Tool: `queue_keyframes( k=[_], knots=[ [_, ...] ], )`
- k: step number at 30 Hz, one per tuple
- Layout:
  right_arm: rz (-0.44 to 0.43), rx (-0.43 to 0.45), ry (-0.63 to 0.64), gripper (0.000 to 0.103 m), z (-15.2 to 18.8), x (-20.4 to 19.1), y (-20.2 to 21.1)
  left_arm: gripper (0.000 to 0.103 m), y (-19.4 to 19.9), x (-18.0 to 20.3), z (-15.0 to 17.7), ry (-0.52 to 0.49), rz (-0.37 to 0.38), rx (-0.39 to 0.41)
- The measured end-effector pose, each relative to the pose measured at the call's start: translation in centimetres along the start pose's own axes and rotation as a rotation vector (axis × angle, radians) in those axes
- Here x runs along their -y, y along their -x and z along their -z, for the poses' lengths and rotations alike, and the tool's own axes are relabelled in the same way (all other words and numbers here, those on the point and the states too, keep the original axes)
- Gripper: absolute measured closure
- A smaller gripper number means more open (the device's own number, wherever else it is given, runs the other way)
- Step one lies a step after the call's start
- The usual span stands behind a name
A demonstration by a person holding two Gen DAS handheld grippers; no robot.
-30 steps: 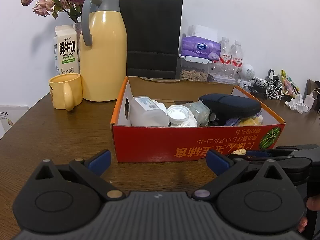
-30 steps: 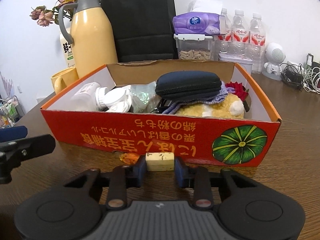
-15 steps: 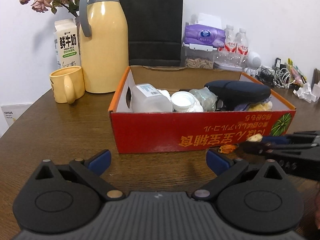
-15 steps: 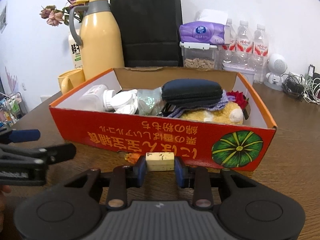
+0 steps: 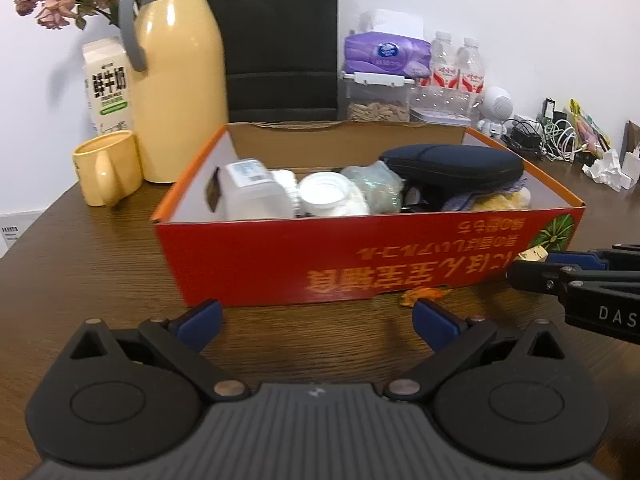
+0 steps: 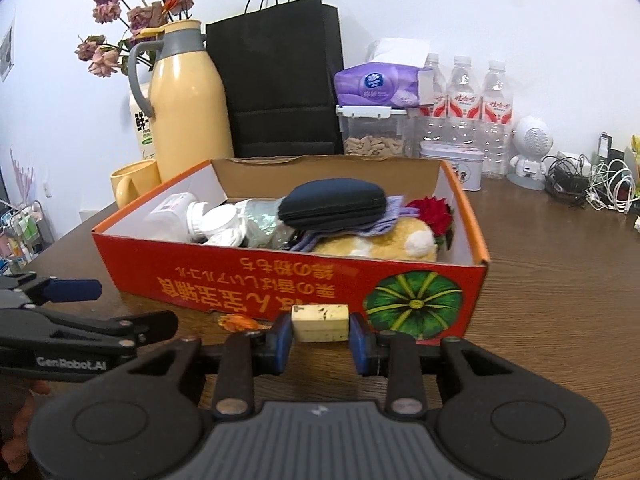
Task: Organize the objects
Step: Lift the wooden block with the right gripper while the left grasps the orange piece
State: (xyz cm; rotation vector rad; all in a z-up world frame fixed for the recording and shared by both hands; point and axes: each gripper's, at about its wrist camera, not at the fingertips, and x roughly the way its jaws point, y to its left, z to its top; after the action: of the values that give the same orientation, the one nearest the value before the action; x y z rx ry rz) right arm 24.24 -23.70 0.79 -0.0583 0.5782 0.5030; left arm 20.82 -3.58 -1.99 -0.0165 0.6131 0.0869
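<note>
The right gripper is squeezing a small cream block, maybe an eraser, and holds it low, just in front of the red cardboard box on the brown table. To do this step well, I think it should lift the block higher than the box's front wall before moving it forward, then let go over a free spot, because the box is already quite full. The left gripper holds nothing, with its fingers spread wide, level and low, pointing at the box near a little orange thing on the table.

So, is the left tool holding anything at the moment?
No, the left tool is open with nothing between its fingers, only bare table.
</note>
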Motion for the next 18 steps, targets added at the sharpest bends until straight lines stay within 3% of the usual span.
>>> queue_keyframes(
  k=[18],
  knots=[
    [0.025, 0.015, -0.015, 0.074, 0.2, 4.1, 1.2, 0.0, -3.7, 5.9, -1.2, 0.001, -0.052, -0.041]
  ],
)
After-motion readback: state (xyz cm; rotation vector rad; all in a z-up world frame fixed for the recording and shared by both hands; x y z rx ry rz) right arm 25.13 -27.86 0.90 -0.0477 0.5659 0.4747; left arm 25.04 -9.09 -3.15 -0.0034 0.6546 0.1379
